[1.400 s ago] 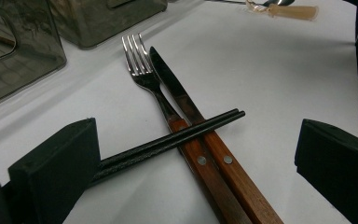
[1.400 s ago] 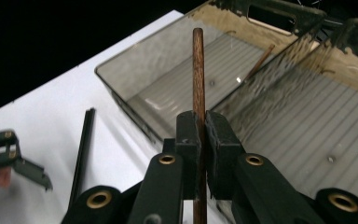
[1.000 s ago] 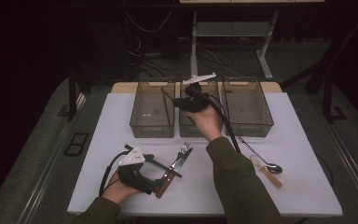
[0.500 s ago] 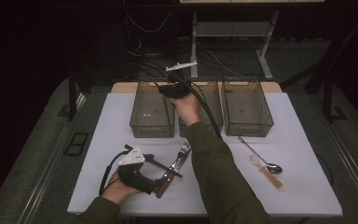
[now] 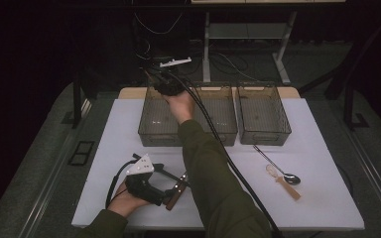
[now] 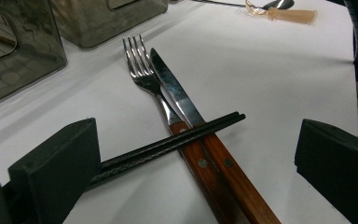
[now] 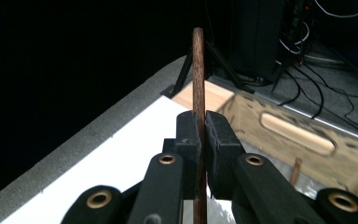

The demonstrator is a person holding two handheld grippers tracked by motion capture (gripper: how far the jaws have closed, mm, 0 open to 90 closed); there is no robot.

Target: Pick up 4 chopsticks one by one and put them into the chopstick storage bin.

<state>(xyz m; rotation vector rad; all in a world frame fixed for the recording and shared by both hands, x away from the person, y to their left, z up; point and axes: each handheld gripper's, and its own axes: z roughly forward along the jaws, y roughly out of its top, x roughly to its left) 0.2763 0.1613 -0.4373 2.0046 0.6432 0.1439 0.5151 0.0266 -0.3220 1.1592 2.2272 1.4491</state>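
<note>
My right gripper [image 7: 199,135] is shut on a brown wooden chopstick [image 7: 198,65] that stands upright between its pads. In the high view my right gripper [image 5: 165,83] hangs over the back of the left smoky bin [image 5: 146,133]. Another wooden stick [image 7: 296,171] lies inside that bin. My left gripper [image 6: 196,144] stands open low over the white table, its jaws either side of a pair of black chopsticks [image 6: 168,142]. These lie across the wooden handles of a fork [image 6: 142,70] and a knife [image 6: 175,93]. In the high view my left gripper [image 5: 166,191] is near the front edge.
A middle bin [image 5: 218,139] and a right bin [image 5: 265,139] stand beside the left one. A metal spoon [image 5: 278,167] and a tan utensil [image 5: 286,184] lie at the right of the white table [image 5: 327,148]. The right gripper's cable [image 5: 218,144] trails along the sleeve.
My right hand has carried the wooden chopstick leftward, from over the middle bin to over the left bin. The left gripper has stayed where it was.
</note>
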